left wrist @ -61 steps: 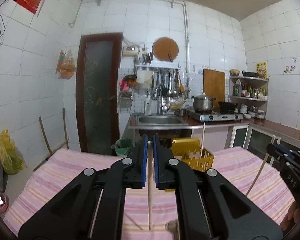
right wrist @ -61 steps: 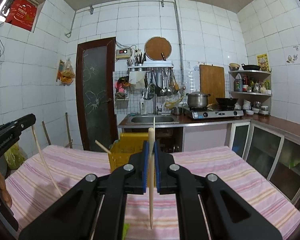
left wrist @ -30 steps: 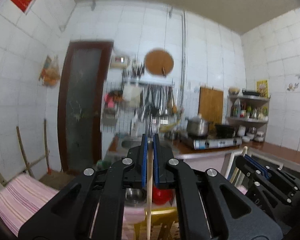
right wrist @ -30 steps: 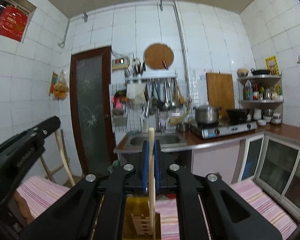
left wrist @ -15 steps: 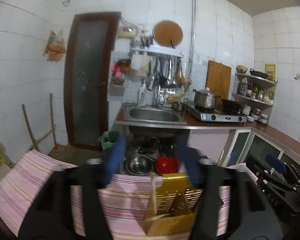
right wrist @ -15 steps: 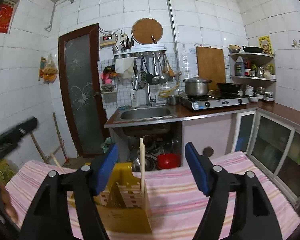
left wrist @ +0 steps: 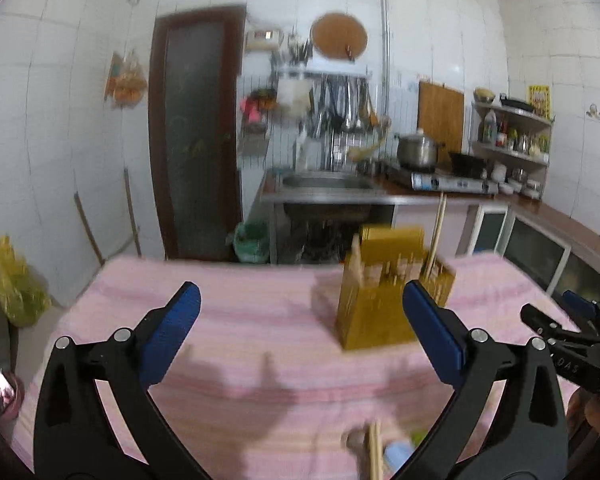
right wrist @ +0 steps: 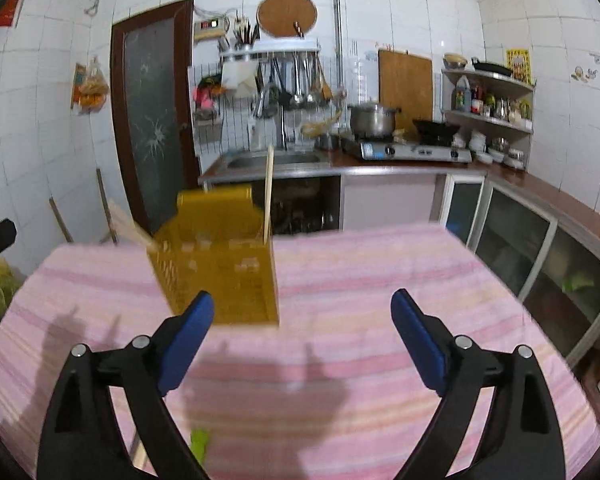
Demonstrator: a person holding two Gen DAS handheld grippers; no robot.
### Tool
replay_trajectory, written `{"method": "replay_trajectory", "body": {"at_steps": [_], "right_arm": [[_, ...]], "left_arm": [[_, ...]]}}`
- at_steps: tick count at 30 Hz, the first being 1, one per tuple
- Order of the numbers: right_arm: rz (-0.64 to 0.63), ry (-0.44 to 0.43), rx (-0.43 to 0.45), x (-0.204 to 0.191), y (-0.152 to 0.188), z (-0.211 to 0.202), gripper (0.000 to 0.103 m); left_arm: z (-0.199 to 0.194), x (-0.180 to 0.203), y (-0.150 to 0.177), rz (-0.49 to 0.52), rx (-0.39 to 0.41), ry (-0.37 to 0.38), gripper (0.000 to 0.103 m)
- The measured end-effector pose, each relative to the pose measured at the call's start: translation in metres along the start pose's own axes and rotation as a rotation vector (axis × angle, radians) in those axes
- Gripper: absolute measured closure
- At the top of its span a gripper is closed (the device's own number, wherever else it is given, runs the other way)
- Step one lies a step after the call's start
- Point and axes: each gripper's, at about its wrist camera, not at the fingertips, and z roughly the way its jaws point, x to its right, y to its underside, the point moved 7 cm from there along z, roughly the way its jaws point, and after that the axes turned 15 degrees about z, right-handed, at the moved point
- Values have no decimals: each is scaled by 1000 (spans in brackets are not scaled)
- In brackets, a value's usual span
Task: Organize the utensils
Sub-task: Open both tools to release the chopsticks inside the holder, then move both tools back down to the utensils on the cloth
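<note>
Close to me, the left gripper (left wrist: 300, 328) has its jaws wide apart and holds nothing. The right gripper (right wrist: 302, 338) is the same, jaws spread and bare.

Just under the left gripper, at the near edge of the pink striped cloth (left wrist: 260, 320) on the counter, lie a few wooden chopsticks (left wrist: 375, 454) side by side. Something small and light blue (left wrist: 396, 453) and a bit of green (left wrist: 419, 436) sit right beside them, too blurry to name.

I think these sticks are very light, hard and thin. They look smooth, so they could slip or roll. A good place to pinch one is near its middle, so it does not tip. They lie flat on soft cloth, so the jaws may have to press down a little to get around one.

Farther off, in the middle of the cloth, stands a yellow utensil basket (right wrist: 220, 276) with holes in its walls. One chopstick (right wrist: 268, 194) stands up straight at its right side. More sticks (right wrist: 134, 230) lean out at the left. The basket looks like light plastic and could slide if bumped.

Far behind are the sink (right wrist: 276, 160), a pot (right wrist: 372, 120) on the stove, and a dark door (right wrist: 154, 120).
</note>
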Motion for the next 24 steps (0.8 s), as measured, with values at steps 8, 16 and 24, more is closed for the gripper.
{"method": "replay_trajectory", "body": {"at_steps": [8,16,24], "right_arm": [[-28,47,-97,6,64,1,14],[-54,71,-212,-4,116,15,14],[-86,81,-276,-25,134,24,15]], "left_arm": [[11,-2,79,-18,-141,30,5],[38,6,131,-2,-254,45,5],[57,13,156,28,-348,72,5]]}}
